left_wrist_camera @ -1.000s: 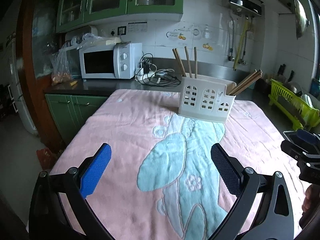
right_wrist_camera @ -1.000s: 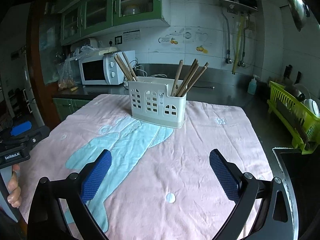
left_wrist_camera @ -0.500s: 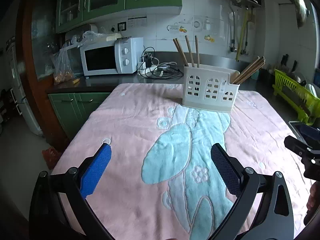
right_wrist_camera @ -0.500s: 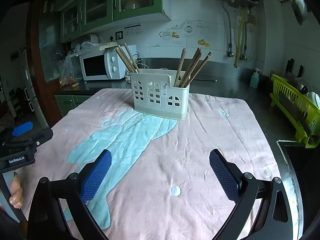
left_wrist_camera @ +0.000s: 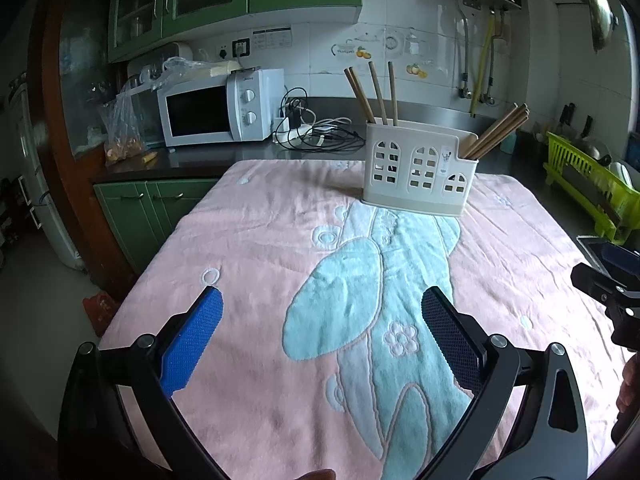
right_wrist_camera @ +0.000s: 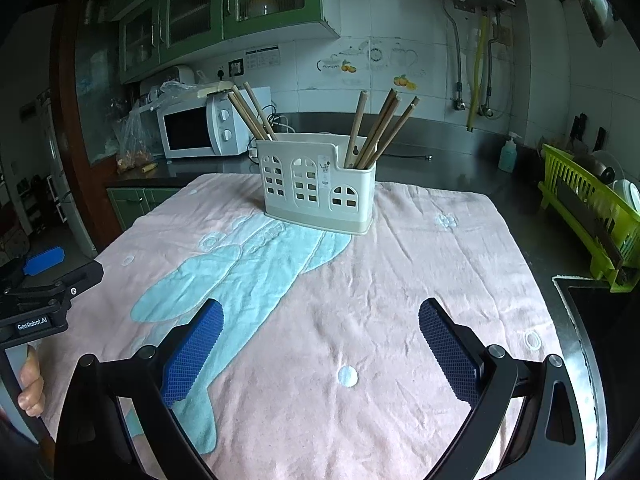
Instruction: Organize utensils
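A cream utensil holder (left_wrist_camera: pixel 418 174) (right_wrist_camera: pixel 318 184) with arched cut-outs stands upright at the far side of the pink towel (left_wrist_camera: pixel 280 240) (right_wrist_camera: pixel 420 272). Wooden chopsticks (left_wrist_camera: pixel 374 92) (right_wrist_camera: pixel 250 114) lean in its left compartment, and more chopsticks (left_wrist_camera: pixel 500 130) (right_wrist_camera: pixel 380 132) lean in its right one. My left gripper (left_wrist_camera: pixel 320 344) hovers open over the near part of the towel, nothing between its blue pads. My right gripper (right_wrist_camera: pixel 320 348) is open and empty too, well short of the holder. Each gripper shows at the edge of the other's view.
A white microwave (left_wrist_camera: pixel 218 110) and a tangle of cables (left_wrist_camera: pixel 316 130) sit on the dark counter behind the towel. A lime dish rack (right_wrist_camera: pixel 588 208) stands at the right, a soap bottle (right_wrist_camera: pixel 508 154) beyond it. Green cabinets (left_wrist_camera: pixel 148 208) lie below at left.
Both grippers have drawn back and risen slightly, so the holder sits a little farther off and more of the towel shows. Both stay open and empty.
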Demonstrator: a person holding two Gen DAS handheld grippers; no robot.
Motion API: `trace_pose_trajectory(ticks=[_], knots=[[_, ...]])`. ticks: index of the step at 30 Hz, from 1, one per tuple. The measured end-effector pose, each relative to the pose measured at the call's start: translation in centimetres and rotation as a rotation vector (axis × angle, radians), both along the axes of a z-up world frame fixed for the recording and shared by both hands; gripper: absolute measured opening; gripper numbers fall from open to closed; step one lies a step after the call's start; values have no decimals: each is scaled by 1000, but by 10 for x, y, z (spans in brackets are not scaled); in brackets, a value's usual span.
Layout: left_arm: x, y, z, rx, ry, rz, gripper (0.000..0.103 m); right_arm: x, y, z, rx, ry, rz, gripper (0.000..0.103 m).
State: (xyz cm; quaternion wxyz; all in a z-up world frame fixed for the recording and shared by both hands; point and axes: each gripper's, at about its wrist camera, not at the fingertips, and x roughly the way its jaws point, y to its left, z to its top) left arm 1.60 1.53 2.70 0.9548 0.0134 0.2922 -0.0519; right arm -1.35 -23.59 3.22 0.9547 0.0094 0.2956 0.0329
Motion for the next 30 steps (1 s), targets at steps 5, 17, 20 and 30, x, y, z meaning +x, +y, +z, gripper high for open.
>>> trace_pose_trajectory(ticks=[5,17,20,30], knots=[[-1,0,-3,-3,6,-2,98,-1,-1,-4,4,6,1,95],[-2,-3,-6,1,12,-20,98,-1,-1,-6,8,16,6,95],[-2,-5,-6,0,15,-25,98,-1,-1,-7,8,17,6,95],[-3,-7,-8,0,22,-40,98,-1,-1,-7,9,16,7,95]])
